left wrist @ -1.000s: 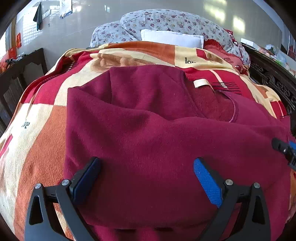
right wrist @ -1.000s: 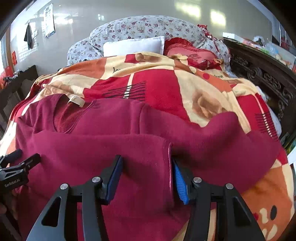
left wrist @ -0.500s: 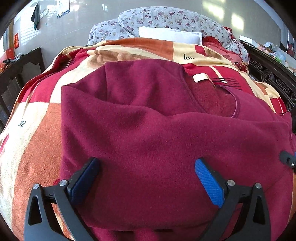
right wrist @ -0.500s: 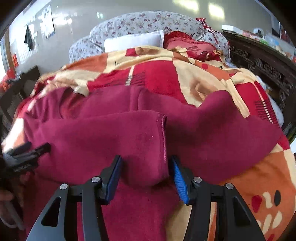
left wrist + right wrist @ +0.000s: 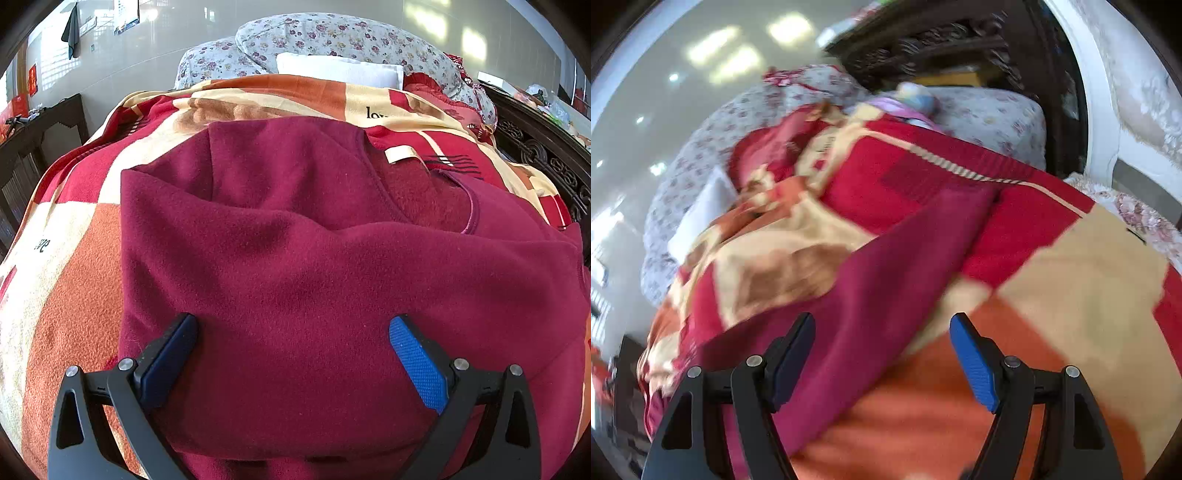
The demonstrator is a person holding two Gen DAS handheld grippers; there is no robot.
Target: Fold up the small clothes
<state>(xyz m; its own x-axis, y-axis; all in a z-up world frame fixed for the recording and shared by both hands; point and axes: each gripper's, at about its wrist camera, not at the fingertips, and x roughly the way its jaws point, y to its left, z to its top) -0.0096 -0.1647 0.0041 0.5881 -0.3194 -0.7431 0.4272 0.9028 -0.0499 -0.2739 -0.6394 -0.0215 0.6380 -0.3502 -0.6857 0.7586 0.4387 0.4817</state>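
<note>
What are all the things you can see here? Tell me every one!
dark red fleece top: one, maroon, spread on the blanket, partly folded
cream neck label: one, at the top's collar
patchwork fleece blanket: one, red, orange and cream, covering the bed
flowered pillows: two, grey with purple blooms, at the bed's head
white cushion: one, before the pillows
carved dark wooden bed frame: one, at the right side
left gripper: black with blue pads, open over the top
right gripper: black with blue pads, jaws opening, above the top's sleeve
</note>
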